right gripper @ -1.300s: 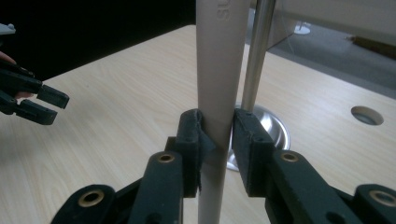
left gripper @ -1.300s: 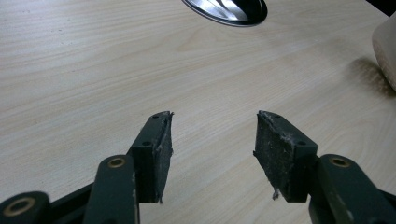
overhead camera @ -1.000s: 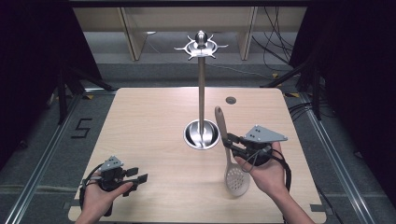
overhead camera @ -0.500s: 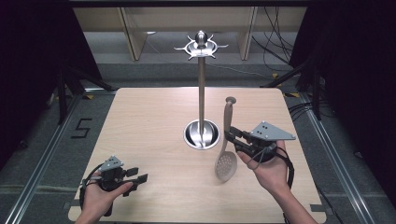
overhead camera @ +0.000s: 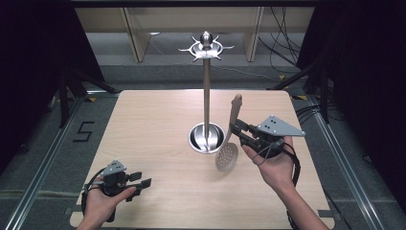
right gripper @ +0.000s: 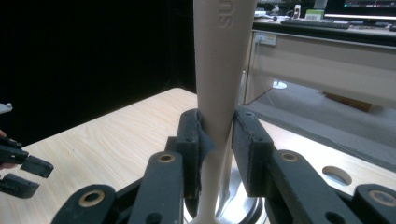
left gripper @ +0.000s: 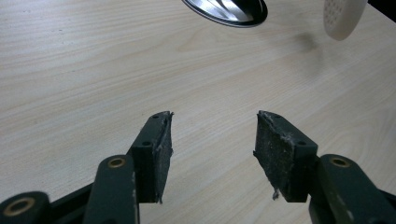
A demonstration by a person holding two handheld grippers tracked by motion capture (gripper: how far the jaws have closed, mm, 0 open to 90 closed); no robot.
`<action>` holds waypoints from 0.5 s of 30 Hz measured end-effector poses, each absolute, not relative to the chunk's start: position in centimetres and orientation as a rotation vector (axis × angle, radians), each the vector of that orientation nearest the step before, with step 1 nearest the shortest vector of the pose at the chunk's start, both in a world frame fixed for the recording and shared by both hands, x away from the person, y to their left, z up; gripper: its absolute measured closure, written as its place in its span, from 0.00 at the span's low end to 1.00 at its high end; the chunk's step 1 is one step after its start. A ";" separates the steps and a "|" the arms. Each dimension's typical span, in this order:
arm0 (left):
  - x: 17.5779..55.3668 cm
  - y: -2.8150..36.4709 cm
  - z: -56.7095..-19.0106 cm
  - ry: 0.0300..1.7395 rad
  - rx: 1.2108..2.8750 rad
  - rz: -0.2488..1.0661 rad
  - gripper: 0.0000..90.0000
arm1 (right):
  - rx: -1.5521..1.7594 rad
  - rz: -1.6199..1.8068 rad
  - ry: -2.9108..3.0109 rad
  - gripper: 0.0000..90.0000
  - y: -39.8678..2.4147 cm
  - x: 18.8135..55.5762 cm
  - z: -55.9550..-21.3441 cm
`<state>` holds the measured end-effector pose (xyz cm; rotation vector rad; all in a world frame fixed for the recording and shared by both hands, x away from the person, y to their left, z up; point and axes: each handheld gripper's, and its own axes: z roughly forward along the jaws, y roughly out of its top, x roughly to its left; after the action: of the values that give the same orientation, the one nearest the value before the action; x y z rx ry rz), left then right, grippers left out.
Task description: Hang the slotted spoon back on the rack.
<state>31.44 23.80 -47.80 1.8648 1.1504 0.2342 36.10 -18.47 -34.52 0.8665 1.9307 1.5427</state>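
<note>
At the right of the surface (overhead camera: 158, 124), just right of the stand's round base (overhead camera: 207, 138), we see the right gripper (overhead camera: 235, 128) clenched on the handle of a pale slotted spoon (overhead camera: 227, 154). The spoon is held clear of the surface, its long axis close to upright: the perforated head hangs low toward the near side, the handle end (overhead camera: 236, 101) points up and slightly far. In the right gripper view both pads press the handle (right gripper: 219, 70) at its narrow waist, the stand's base (right gripper: 247, 207) showing behind and below.

The relation that matters is vertical. We judge the likely aim to be hanging the spoon on the hook ring (overhead camera: 206, 48) atop the tall pole (overhead camera: 206, 91); that ring lies to the left, farther off, and well above the handle end, so the right hand is much the nearer.

At the near left, the left gripper (overhead camera: 139, 184) rests low with its jaws apart, grasping nothing; its own view shows bare wood between the pads (left gripper: 161, 140).
</note>
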 end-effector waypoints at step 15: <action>31.4 23.9 -47.8 1.147 1.863 0.234 0.50 | 0.853 1.550 1.920 0.82 -17.9 36.6 -33.5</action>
<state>31.44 23.86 -47.77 1.8634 1.1475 0.2340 36.57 -17.95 -33.50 0.8532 1.9195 1.5496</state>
